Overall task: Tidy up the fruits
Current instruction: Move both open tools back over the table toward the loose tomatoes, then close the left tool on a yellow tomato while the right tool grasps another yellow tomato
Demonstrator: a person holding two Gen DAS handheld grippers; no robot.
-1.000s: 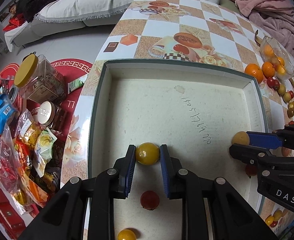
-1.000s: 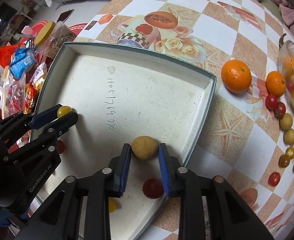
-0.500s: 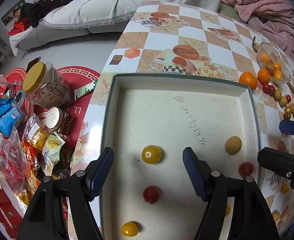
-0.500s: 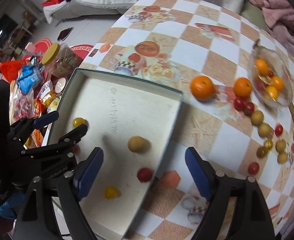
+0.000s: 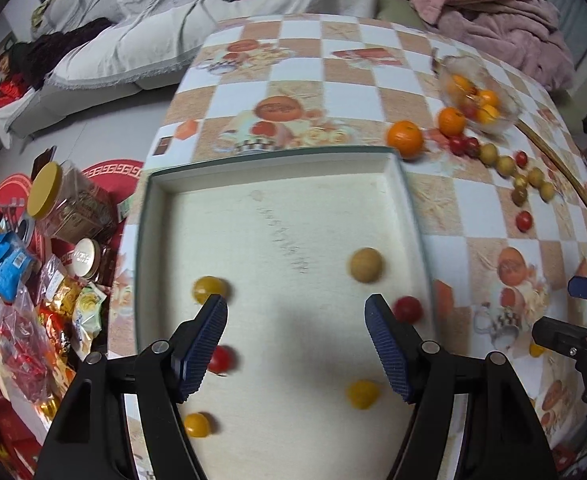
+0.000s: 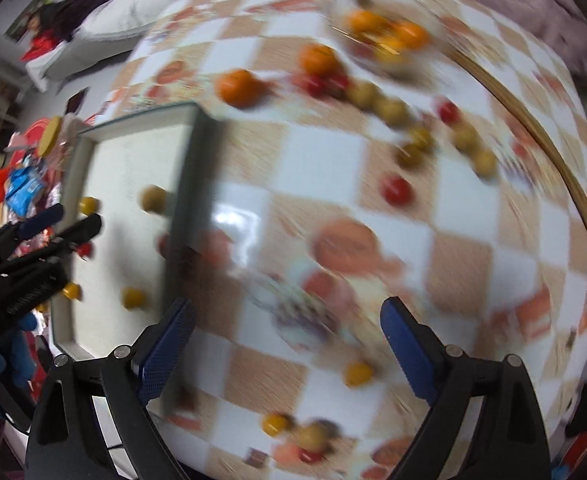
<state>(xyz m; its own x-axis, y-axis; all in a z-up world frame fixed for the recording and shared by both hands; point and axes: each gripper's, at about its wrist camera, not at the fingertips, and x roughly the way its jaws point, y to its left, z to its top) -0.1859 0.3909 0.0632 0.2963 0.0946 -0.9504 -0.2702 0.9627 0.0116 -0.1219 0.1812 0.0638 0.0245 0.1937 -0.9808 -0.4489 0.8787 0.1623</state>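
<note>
A white tray (image 5: pixel 161 184) with a dark rim sits on the checked table. In it lie several small fruits: a tan longan (image 5: pixel 366 265), a yellow tomato (image 5: pixel 209 289), a red tomato (image 5: pixel 408 309) and others. My left gripper (image 5: pixel 296 344) is open and empty above the tray's near part. My right gripper (image 6: pixel 286 347) is open and empty over the table right of the tray (image 6: pixel 197 128). Loose oranges (image 5: pixel 404 138), longans (image 5: pixel 506 165) and red tomatoes (image 5: pixel 523 221) lie on the table at the far right.
A glass bowl (image 5: pixel 478 96) with oranges stands at the far right, a bamboo stick (image 5: pixel 561 172) beside it. Snack bags (image 5: pixel 9 264) and a yellow-lidded jar (image 5: pixel 65 204) crowd the floor left of the table. A sofa (image 5: pixel 141 32) stands behind.
Both grippers let go of their fruit, the yellow tomato and the longan, in the tray and opened. Both have pulled back; the right one has swung right over the table.
</note>
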